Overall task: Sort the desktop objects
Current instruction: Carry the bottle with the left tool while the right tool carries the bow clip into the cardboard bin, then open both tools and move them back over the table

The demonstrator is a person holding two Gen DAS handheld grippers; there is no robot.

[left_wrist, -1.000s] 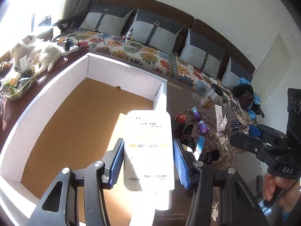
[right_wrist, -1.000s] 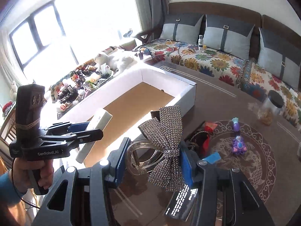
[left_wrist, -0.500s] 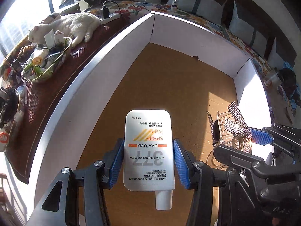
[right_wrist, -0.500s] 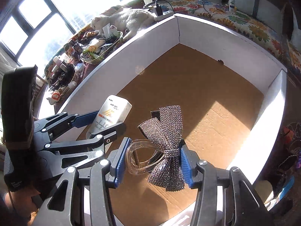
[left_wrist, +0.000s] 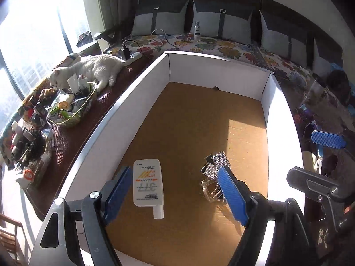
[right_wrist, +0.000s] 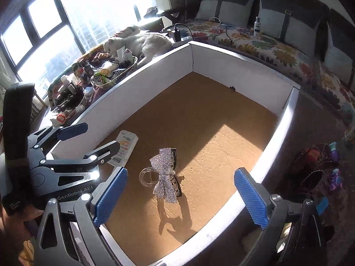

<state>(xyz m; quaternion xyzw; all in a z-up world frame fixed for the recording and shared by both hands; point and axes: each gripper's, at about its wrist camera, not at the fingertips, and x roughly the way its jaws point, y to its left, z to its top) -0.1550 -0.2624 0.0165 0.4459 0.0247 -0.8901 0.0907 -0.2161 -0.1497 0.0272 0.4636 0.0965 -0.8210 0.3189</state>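
A white sunscreen tube [left_wrist: 147, 186] lies on the brown floor of a white-walled cardboard box [left_wrist: 106, 137]. It sits between the blue pads of my left gripper [left_wrist: 175, 192], close to the left pad and not pressed; the jaws are opening. A rhinestone bow hair clip [right_wrist: 165, 177] rests in the box [right_wrist: 124, 97] under my right gripper [right_wrist: 180, 198], whose jaws are opening wide and clear of it. The clip [left_wrist: 216, 177] also shows behind the left gripper's right pad. The left gripper [right_wrist: 93, 139] stands over the tube [right_wrist: 125, 147].
A white cat [left_wrist: 95, 68] lies on the dark ledge left of the box, beside baskets of clutter [left_wrist: 71, 108] and a power strip [left_wrist: 131, 56]. A sofa with a floral cover [left_wrist: 221, 42] runs behind. Small toys [right_wrist: 332, 155] lie on the dark table at the right.
Both grippers moved from the table to over the box, lowered, then opened. The sunscreen tube and the bow clip left the pads and now lie on the box floor.
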